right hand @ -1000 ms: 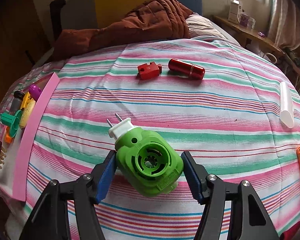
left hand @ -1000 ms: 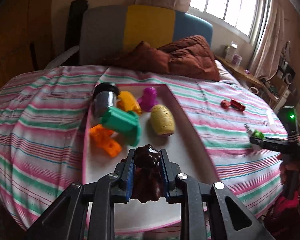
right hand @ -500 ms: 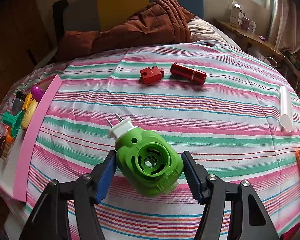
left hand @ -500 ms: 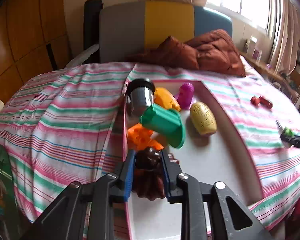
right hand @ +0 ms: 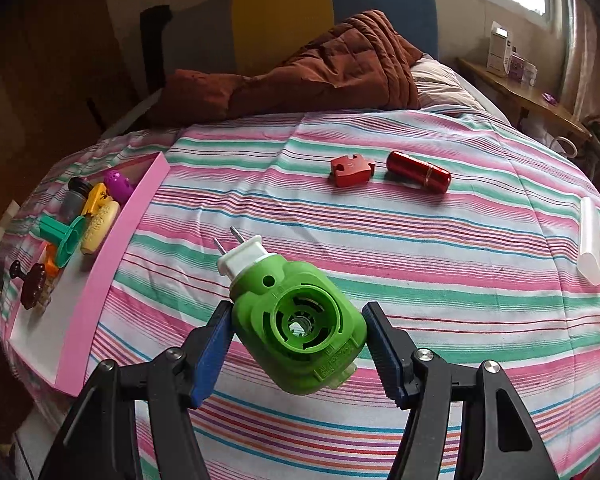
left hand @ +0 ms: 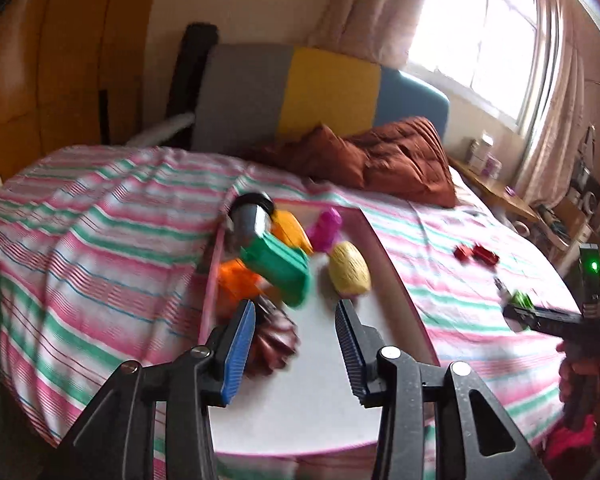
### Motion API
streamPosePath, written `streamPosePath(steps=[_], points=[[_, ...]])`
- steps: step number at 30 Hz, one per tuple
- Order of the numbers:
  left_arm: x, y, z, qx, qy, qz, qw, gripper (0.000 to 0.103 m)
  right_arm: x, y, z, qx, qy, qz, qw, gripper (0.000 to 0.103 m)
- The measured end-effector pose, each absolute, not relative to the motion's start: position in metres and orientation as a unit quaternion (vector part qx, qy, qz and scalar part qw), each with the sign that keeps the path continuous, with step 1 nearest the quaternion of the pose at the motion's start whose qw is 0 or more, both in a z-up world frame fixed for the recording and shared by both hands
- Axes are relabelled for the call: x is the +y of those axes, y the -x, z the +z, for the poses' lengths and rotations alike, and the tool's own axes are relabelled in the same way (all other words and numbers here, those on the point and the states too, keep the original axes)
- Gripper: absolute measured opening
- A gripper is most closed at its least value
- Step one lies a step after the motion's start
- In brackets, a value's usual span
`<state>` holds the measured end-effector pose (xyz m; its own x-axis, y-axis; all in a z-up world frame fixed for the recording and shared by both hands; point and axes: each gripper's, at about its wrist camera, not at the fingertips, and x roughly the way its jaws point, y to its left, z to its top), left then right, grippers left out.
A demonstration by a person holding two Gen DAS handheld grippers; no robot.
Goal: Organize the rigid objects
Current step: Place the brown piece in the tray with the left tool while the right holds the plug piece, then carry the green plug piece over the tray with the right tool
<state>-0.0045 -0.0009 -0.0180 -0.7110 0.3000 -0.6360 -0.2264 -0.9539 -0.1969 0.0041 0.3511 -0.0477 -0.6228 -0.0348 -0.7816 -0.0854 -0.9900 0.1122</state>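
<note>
On the bed [right hand: 380, 240] sits a flat tray [left hand: 396, 280] with a pink rim, and that is where I am putting the hard little things so they all stay together. My left claw [left hand: 296, 340] hangs just over the near part of the tray with its two blue pads spread wide, holding nothing. The brown bumpy toy [left hand: 272, 340] lies on the white tray floor right by the left pad, a bit blurry, next to the orange block [left hand: 236, 284]. I think it sits there to keep the pile tight on the left side and leave room on the right. Farther back in the tray are the green spool [left hand: 280, 266], the yellow egg shape [left hand: 350, 272], the purple toy [left hand: 326, 228] and the gray cup [left hand: 252, 216].

My right claw [right hand: 296, 344] is closed tight on the green plug [right hand: 296, 320], held up above the striped cover with its two metal pins pointing away and to the left. I guess it goes to the tray next, which is off to the left. The red block [right hand: 350, 170], the red tube [right hand: 418, 176] and the white tube [right hand: 590, 240] are lying on the bed, not yet picked up.
</note>
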Motion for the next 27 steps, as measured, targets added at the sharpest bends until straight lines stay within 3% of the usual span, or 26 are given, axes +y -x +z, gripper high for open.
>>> streamPosePath(steps=[9,21,27], points=[[0.028,-0.009,-0.035,-0.022,0.389,0.902,0.185,0.042,0.313,-0.007,-0.032,0.047,0.419,0.906,-0.05,0.065],[0.007,-0.004,-0.033,-0.071,0.393,0.895,0.199,0.042,0.195,0.009,-0.006,0.009,0.402,0.898,-0.177,0.065],[-0.007,-0.008,-0.026,-0.072,0.383,0.902,0.187,0.042,0.146,0.028,-0.021,-0.041,0.437,0.878,-0.19,0.065]])
